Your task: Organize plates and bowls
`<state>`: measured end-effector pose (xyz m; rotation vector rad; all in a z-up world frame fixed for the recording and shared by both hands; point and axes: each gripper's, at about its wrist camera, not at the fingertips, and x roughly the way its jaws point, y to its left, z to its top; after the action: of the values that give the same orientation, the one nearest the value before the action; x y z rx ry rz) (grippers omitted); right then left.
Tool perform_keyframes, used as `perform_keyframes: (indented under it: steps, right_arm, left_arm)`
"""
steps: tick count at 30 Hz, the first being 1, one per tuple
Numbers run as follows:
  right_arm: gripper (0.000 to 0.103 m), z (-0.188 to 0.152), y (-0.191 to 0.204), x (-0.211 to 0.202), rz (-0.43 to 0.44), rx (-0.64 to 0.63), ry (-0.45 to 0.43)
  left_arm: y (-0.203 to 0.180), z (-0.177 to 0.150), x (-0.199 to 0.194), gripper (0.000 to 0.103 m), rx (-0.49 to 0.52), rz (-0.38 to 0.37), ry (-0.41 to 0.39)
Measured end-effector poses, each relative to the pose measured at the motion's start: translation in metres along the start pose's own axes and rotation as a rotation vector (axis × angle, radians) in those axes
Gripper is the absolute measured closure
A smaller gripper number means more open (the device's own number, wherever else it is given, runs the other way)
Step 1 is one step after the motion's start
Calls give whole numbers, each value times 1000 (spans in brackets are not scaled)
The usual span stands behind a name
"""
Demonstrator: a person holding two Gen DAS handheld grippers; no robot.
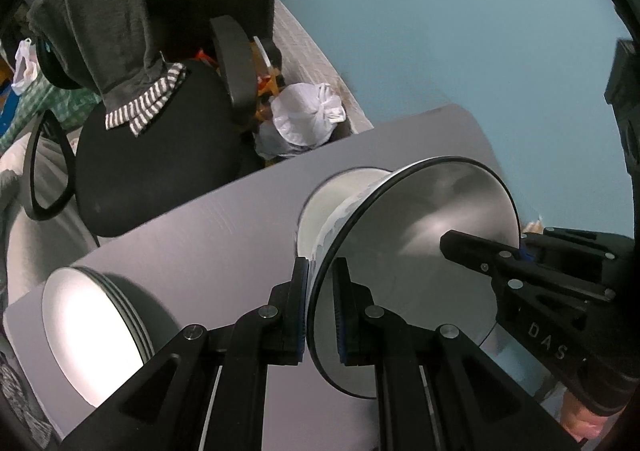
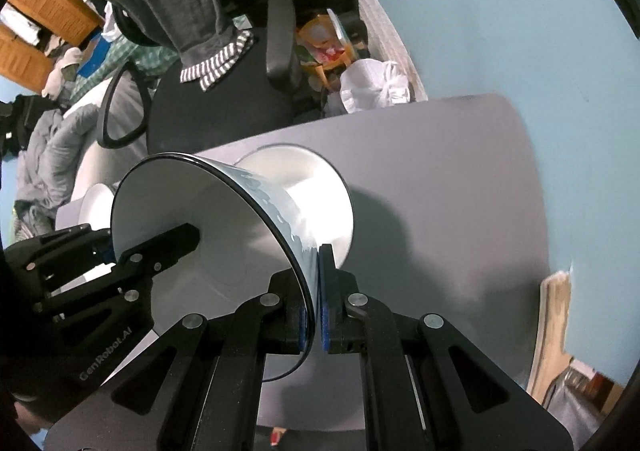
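A dark-rimmed white bowl [image 1: 424, 235] is hanging tilted above another white bowl [image 1: 340, 203]; stacked white plates [image 1: 92, 331] are lying well apart.

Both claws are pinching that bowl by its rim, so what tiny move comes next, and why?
Probably lower the bowl into the white bowl on the table: the left gripper and right gripper each clamp its rim, holding it above that bowl.

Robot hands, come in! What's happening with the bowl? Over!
Left gripper and right gripper both clamped on black-rimmed bowl, opposite rim sides. Bowl above white bowl on table. Plate stack clear, left.
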<state>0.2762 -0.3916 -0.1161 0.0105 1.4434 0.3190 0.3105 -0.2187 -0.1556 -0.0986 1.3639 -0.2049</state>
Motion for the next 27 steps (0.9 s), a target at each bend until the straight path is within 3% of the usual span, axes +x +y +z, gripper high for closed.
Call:
perform_keyframes:
  steps: [15, 27]
  right_arm:
    - [98, 25, -16, 29, 14, 10, 99]
    - [98, 32, -21, 35, 26, 7, 137]
  left_arm:
    - [1, 17, 32, 92, -25, 45, 48]
    - [-4, 23, 34, 92, -16, 61, 38]
